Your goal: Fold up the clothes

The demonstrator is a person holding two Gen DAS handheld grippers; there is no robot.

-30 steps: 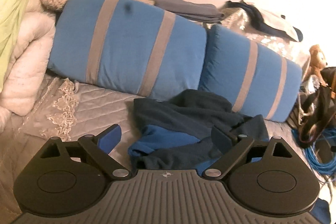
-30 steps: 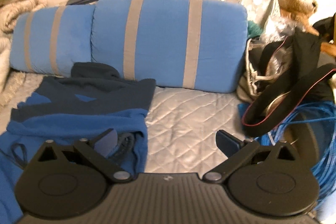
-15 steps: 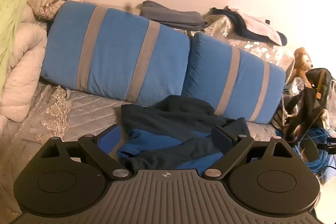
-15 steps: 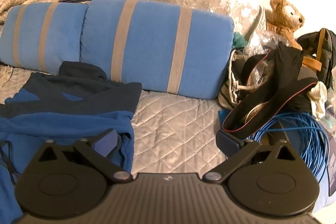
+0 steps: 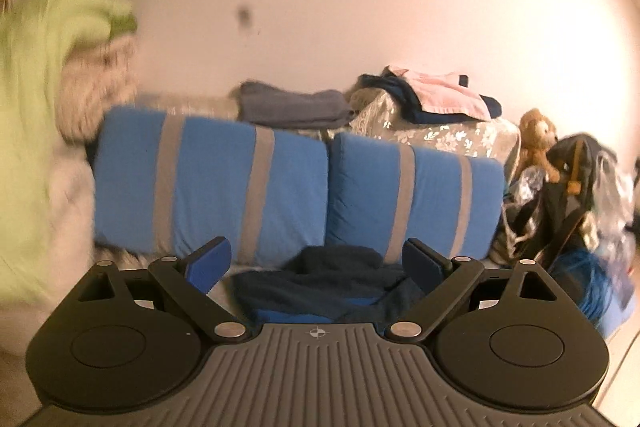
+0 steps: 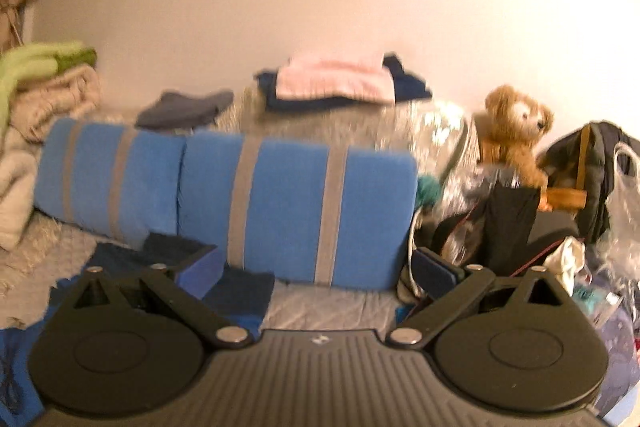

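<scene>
Your left gripper (image 5: 316, 263) and right gripper (image 6: 318, 273) both stand spread and empty. The navy-and-blue fleece garment (image 5: 320, 281) lies rumpled on the quilted grey bedcover (image 6: 332, 301), against the blue grey-striped cushions (image 5: 212, 187). You've yet to make a fold, it seems.

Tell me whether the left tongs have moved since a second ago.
Yes. The left tongs tilted up and back: the striped blue cushions dropped lower in view, more wall above.
</scene>
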